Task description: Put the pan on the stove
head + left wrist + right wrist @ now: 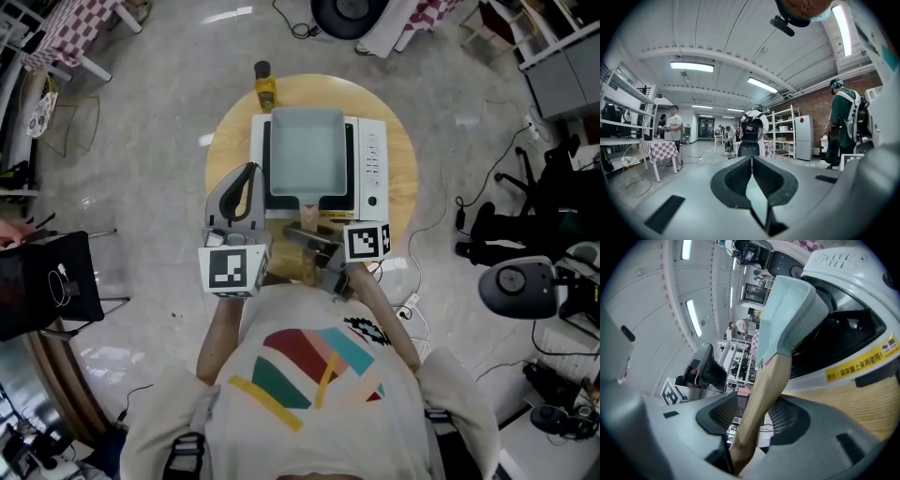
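A square pale-green pan [305,150] sits on the white induction stove [372,159] on a round wooden table [230,141]. Its wooden handle [307,214] points toward me. My right gripper [307,238] is at that handle. In the right gripper view the handle [759,394] runs between the jaws of the right gripper [754,417], with a gap showing on the left side, so the jaws are open around it. The pan [792,301] rests over the stove [843,329]. My left gripper [247,173] stands left of the stove, shut and empty, and its jaws [751,174] face the room.
A yellow bottle [265,87] stands at the table's far edge. A black chair [47,281] is at the left, an office chair [517,281] and cables on the floor at the right. Several people and shelves [785,133] show in the room beyond.
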A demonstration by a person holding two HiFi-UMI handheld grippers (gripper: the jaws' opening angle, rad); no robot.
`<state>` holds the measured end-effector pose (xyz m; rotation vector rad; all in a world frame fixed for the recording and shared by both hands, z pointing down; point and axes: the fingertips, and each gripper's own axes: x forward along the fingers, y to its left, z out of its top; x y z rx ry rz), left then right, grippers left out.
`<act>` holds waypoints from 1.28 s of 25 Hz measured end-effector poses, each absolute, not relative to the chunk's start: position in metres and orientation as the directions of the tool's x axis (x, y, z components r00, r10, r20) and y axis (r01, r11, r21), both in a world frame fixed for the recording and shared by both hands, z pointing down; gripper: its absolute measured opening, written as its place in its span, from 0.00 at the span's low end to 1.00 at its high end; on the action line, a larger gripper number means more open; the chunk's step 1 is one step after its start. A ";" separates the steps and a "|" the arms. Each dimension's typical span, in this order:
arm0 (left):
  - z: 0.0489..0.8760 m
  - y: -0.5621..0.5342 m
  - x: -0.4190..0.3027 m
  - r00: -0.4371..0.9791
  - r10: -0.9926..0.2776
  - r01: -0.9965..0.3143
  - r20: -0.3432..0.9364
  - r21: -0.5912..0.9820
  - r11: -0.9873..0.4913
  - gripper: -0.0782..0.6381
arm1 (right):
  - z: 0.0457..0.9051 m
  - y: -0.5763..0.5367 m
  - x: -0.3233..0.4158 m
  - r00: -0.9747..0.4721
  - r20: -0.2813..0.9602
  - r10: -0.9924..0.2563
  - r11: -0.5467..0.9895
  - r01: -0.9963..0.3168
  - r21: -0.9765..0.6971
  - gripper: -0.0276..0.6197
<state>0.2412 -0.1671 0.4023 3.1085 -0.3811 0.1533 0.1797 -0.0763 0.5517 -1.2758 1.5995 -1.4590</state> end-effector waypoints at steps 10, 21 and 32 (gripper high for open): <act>0.410 -0.148 0.254 0.977 -0.196 -0.196 0.084 0.000 -0.981 0.13 | 0.553 -0.053 0.192 -0.286 0.168 -0.943 -0.101 -0.233 -0.967 0.31; 0.411 -0.111 0.262 0.984 -0.161 -0.162 0.078 0.007 -0.987 0.13 | 0.539 -0.018 0.206 -0.220 0.262 -0.940 -0.139 -0.455 -0.879 0.29; 0.385 -0.093 0.250 0.986 -0.163 -0.163 0.031 -0.005 -0.987 0.13 | 0.453 -0.015 0.243 -0.014 0.185 -0.983 -0.128 -0.672 -0.730 0.18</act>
